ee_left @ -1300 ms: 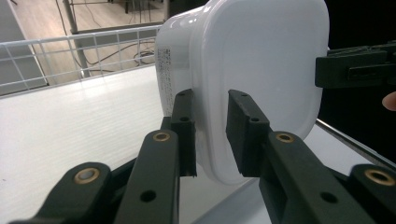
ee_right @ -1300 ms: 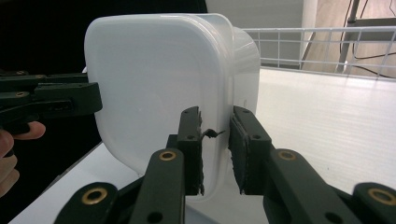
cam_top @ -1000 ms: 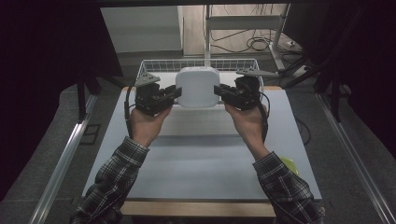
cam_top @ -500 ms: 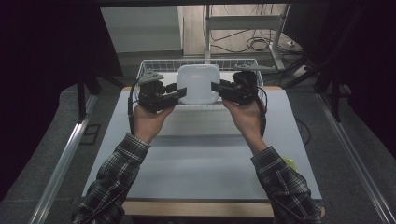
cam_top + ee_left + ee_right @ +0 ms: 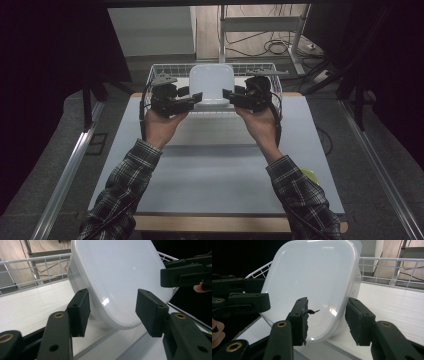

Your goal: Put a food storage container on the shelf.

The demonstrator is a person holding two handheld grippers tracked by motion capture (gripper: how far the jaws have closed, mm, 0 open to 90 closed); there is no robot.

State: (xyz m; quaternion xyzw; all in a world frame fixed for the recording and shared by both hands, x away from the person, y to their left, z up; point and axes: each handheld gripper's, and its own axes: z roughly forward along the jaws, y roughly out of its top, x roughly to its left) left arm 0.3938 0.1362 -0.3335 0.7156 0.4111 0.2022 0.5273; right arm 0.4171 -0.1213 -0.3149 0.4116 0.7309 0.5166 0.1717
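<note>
High view: a person in plaid sleeves holds a black two-jaw gripper in each hand over a pale table. Between the left gripper and the right gripper stands a white plastic container, tipped up on its edge inside a white wire basket at the table's far end. Each gripper points inward at the container from its own side, the tips just beside the container's lower corners. A sliver of something yellow-green lies on the table by the right sleeve, too little of it visible to identify.

Left gripper view: the left gripper has its jaws parted, and they have just been opening. The container fills the space ahead of and between them, its smooth lid face leaning toward the camera, but neither pad presses on it; a gap shows on both sides. Faint print runs down the container's side wall, too small to read. The basket's wire rim runs behind. The right gripper reaches in from the upper right.

Right gripper view: the right gripper likewise stands released, its jaws just opening, with the container's rounded lower edge between the pads and clear of them. A torn shred hangs from the left pad. The basket rim shows behind on the right, and the left gripper enters from the left.
</note>
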